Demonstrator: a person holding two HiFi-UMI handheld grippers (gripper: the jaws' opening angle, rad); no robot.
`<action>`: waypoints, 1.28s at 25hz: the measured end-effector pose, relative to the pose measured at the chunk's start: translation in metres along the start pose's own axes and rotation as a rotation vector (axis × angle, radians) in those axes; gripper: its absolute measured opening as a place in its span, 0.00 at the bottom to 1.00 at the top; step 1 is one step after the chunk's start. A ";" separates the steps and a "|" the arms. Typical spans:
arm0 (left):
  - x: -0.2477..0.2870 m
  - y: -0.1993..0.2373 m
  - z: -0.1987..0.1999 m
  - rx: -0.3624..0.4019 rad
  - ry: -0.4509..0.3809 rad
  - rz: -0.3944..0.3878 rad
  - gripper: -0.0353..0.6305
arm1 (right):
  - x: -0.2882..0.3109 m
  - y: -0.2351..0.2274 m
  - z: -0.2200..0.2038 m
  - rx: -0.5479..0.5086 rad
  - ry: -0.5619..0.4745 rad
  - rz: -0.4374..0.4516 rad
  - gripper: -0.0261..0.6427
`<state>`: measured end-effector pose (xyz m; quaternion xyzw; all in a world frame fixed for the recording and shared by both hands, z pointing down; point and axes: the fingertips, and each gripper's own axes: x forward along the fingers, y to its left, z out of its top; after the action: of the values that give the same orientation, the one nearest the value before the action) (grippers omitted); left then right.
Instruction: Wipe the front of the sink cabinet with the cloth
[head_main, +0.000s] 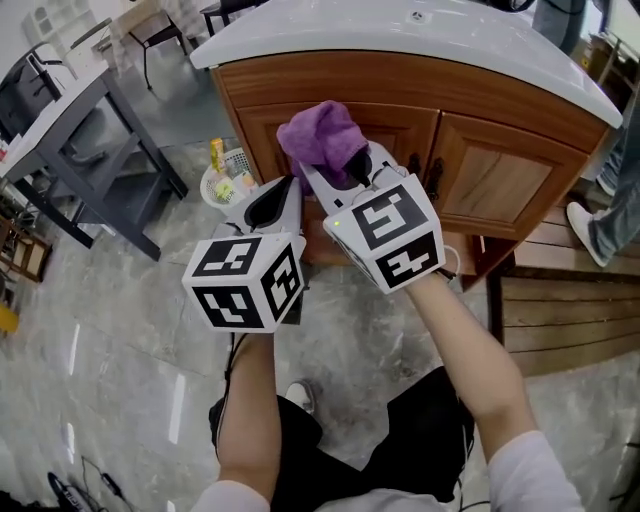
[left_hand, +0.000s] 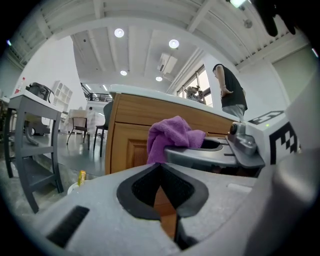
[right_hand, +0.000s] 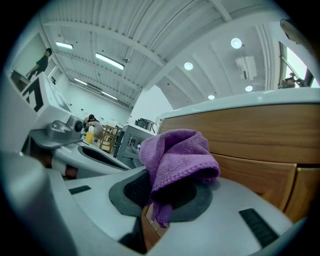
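Observation:
The purple cloth (head_main: 322, 135) is bunched in my right gripper (head_main: 345, 170), which is shut on it just in front of the wooden sink cabinet (head_main: 480, 170), near the left door's top. In the right gripper view the cloth (right_hand: 177, 160) drapes over the jaws (right_hand: 160, 200), with the cabinet front (right_hand: 260, 135) right behind it. My left gripper (head_main: 280, 195) hangs beside and slightly below the right one, shut on nothing. From the left gripper view, its own jaws (left_hand: 161, 167) are together, and the cloth (left_hand: 172, 135) shows above them against the cabinet (left_hand: 130, 145).
A white countertop (head_main: 420, 30) overhangs the cabinet. A white basket with bottles (head_main: 225, 180) sits on the floor at the cabinet's left corner. A grey table (head_main: 80, 130) stands further left. Someone's shoe and leg (head_main: 590, 235) are at the right, by a wooden platform (head_main: 570, 320).

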<state>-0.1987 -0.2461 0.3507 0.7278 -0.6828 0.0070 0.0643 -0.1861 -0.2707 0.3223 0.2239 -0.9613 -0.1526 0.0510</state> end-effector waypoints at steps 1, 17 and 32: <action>0.002 -0.006 0.001 0.000 -0.005 -0.013 0.06 | -0.005 -0.004 0.000 0.000 -0.002 -0.009 0.14; 0.034 -0.088 -0.008 0.008 0.003 -0.204 0.06 | -0.084 -0.070 -0.021 0.053 0.039 -0.181 0.14; 0.057 -0.142 -0.023 0.012 0.029 -0.305 0.06 | -0.174 -0.143 -0.042 0.053 0.100 -0.377 0.14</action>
<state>-0.0520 -0.2921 0.3671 0.8232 -0.5632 0.0121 0.0702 0.0358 -0.3266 0.3113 0.4084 -0.9023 -0.1229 0.0632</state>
